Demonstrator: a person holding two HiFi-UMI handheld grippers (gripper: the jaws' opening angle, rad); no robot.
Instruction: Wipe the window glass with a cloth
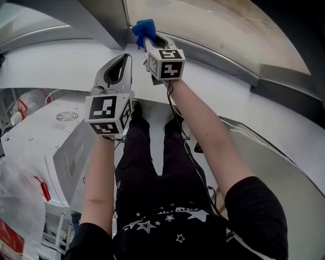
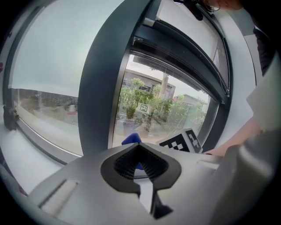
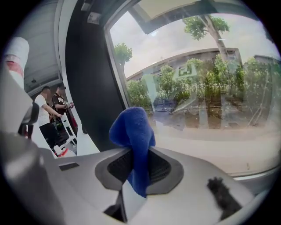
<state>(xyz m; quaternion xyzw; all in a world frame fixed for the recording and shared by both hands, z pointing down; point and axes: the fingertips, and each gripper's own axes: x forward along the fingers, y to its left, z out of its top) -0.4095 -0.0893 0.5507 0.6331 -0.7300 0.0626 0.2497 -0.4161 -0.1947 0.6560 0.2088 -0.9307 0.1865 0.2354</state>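
Head view: the right gripper [image 1: 146, 39] sits at upper centre of the frame with its jaws pinching a blue fluffy cloth [image 1: 144, 27]. The cloth bunches past the jaw tips, at the foot of the dark grey window frame post [image 1: 101, 15]. The clear window glass [image 1: 203, 20] fills the upper right. The left gripper [image 1: 126, 58] is just left of and below the right one, over the white window sill [image 1: 56, 61]. Its jaws are pressed together with nothing in them, and it is apart from the cloth.

Left gripper view: the left gripper [image 2: 138, 146] has its jaw tips meeting, and no object sits between the ridged pads. A bit of blue cloth [image 2: 131, 139] shows beyond the tips at lower centre. The right gripper's black-and-white marker cube [image 2: 182, 141] is just right of it. The frame post [image 2: 105, 79] runs up the centre, with the glass [image 2: 162, 105] to its right.

Right gripper view: the right gripper [image 3: 137, 151] is clamped on the cloth [image 3: 133, 129]. The cloth stands up out of the jaws at frame centre, and a tail hangs down between the pads. The glass [image 3: 210, 88] is behind and to the right, and the dark post [image 3: 88, 79] is left of the cloth. Whether cloth and glass touch is not clear.
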